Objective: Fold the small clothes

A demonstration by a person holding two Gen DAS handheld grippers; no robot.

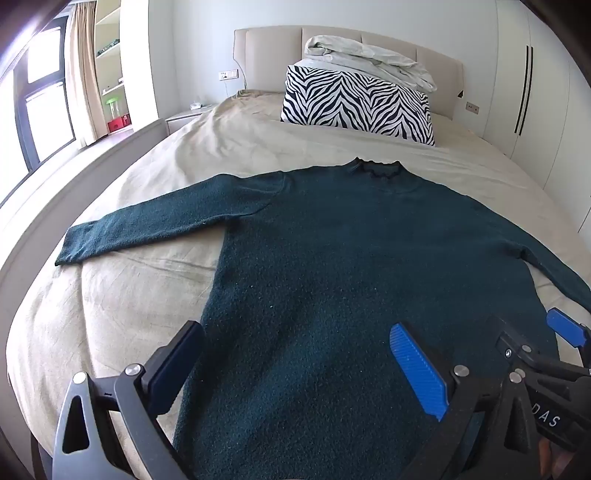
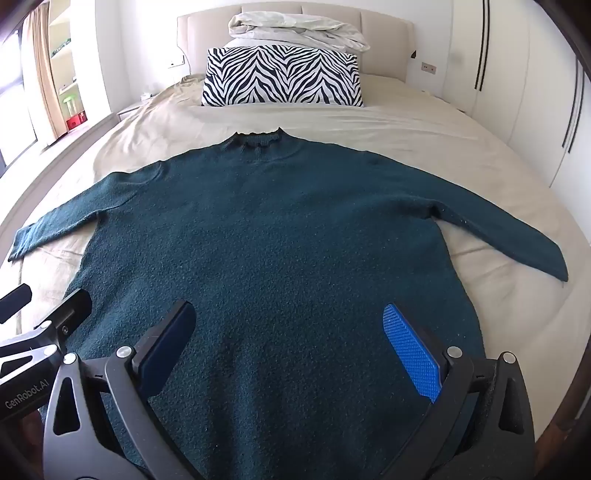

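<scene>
Teal knit sweater [image 2: 266,240] lies flat on the bed [image 2: 424,122], filling mid-frame, sleeves splayed. Left tongs [image 1: 295,369] and right tongs [image 2: 291,347] hover spread at its hem, gripping nothing. Folding looks unstarted; next likely pinch a sleeve inward.

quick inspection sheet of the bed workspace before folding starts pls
surface: bed with a beige sheet, lightly creased
job's things: dark green sweater spread flat, collar toward the headboard, both sleeves out to the sides, no fold made
clutter: zebra pillow past the collar, apart from the sweater; rumpled white duvet piled on top of it
grippers: left gripper open, above the sweater's lower left part; right gripper open, above the lower middle; neither holds cloth
cables: nothing seen
surroundings: padded headboard, white wardrobe doors to the right, window with curtain and shelves to the left
</scene>
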